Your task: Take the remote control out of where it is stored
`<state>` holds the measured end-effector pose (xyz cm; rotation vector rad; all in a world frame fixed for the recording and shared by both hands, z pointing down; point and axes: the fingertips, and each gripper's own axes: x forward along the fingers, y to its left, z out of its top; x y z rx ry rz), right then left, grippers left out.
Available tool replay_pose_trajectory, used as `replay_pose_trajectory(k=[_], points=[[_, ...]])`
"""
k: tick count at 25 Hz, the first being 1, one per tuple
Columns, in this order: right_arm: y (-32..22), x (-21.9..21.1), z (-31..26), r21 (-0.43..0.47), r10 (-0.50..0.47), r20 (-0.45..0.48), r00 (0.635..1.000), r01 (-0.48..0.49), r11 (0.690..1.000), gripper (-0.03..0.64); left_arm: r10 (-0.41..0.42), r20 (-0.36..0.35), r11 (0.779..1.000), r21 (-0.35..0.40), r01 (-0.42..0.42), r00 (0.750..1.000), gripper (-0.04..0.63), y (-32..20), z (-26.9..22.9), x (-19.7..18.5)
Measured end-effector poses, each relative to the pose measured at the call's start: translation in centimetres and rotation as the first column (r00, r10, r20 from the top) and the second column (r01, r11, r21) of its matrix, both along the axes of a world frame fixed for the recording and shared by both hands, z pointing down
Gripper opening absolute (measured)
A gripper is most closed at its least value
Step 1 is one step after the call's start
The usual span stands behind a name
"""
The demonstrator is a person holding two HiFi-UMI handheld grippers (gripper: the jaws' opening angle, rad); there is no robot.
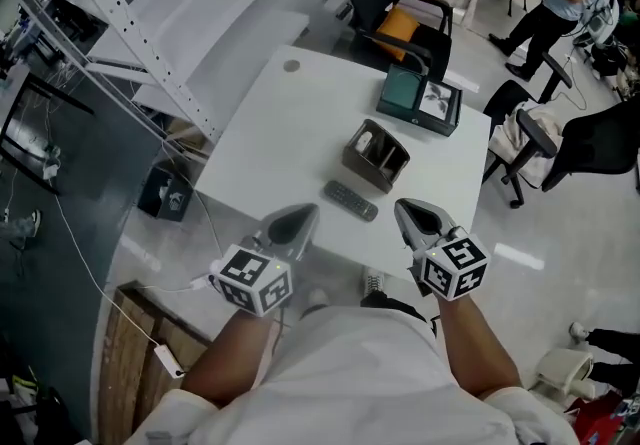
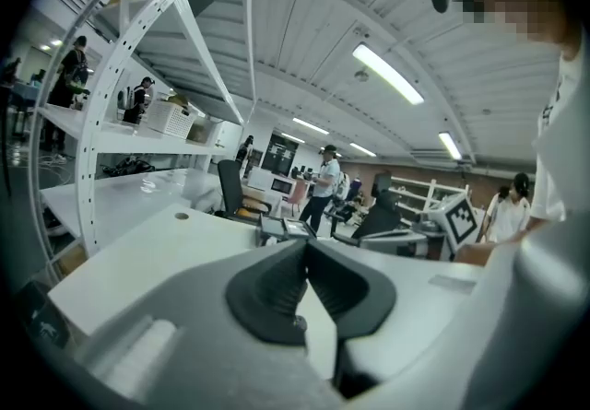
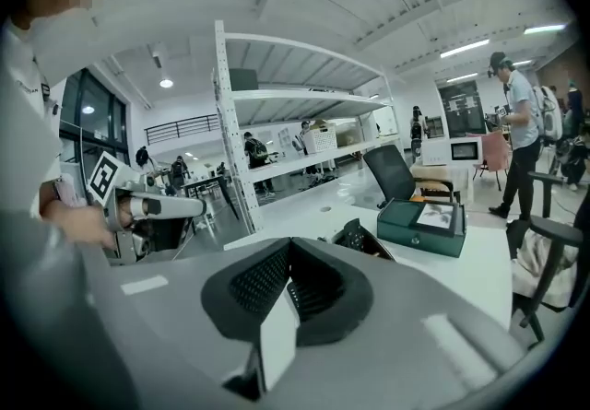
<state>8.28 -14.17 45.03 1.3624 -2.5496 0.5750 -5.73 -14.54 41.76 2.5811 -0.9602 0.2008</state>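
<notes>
Both of my tongs are closed and carry nothing. In the left gripper view the dark pads of the left tongs (image 1: 292, 226) meet at their tips with only the white table (image 1: 290, 123) showing beyond them. In the right gripper view the right tongs (image 1: 420, 220) are pressed together the same way, with nothing between the pads.

The remote control (image 1: 350, 200) is already out of its store. In the head view it lies flat on the bare table, just below centre, right beside the lower edge of the dark open holder (image 1: 376, 155) but clear of it. I cannot tell whether the two touch. The green box (image 1: 420, 101) sits further up and to the right, well apart from the remote.

What matters to me now is how the remote lies. Its long axis runs from upper left to lower right across the frame, and it sits between my two tips and slightly above them. The left tongs point up toward its upper-left end; the right tongs are near its lower-right end, and I judge the right the nearer of the two. Neither gripper view shows the remote itself; my own jaws hide that stretch of table.

Judging by how things lie, the task looks done.
</notes>
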Motion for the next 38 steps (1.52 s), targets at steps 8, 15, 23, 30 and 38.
replay_pose_trajectory(k=[8, 15, 23, 30, 38], points=[[0.5, 0.8, -0.4, 0.015, 0.011, 0.01, 1.0, -0.011, 1.0, 0.006, 0.013, 0.041, 1.0, 0.022, -0.014, 0.999, 0.003, 0.2, 0.0, 0.8], [0.3, 0.9, -0.1, 0.011, 0.015, 0.008, 1.0, -0.015, 1.0, 0.006, 0.033, 0.068, 0.999, 0.018, -0.034, 0.997, 0.003, 0.4, 0.6, 1.1], [-0.8, 1.5, 1.3, -0.011, 0.014, -0.047, 0.999, -0.015, 1.0, 0.008, 0.027, 0.06, 0.999, 0.041, -0.029, 0.998, 0.003, 0.1, 0.6, 1.6], [-4.1, 2.9, 5.1, -0.06, 0.026, -0.098, 0.995, -0.032, 0.998, 0.057, 0.0, 0.121, 1.0, -0.01, 0.001, 0.993, 0.003, -0.6, 2.7, 1.4], [-9.3, 3.1, 9.4, -0.065, -0.044, -0.215, 0.976, 0.031, 0.997, 0.13, -0.035, 0.155, 0.999, -0.032, 0.041, 0.987, 0.003, -1.3, 4.0, 1.4]])
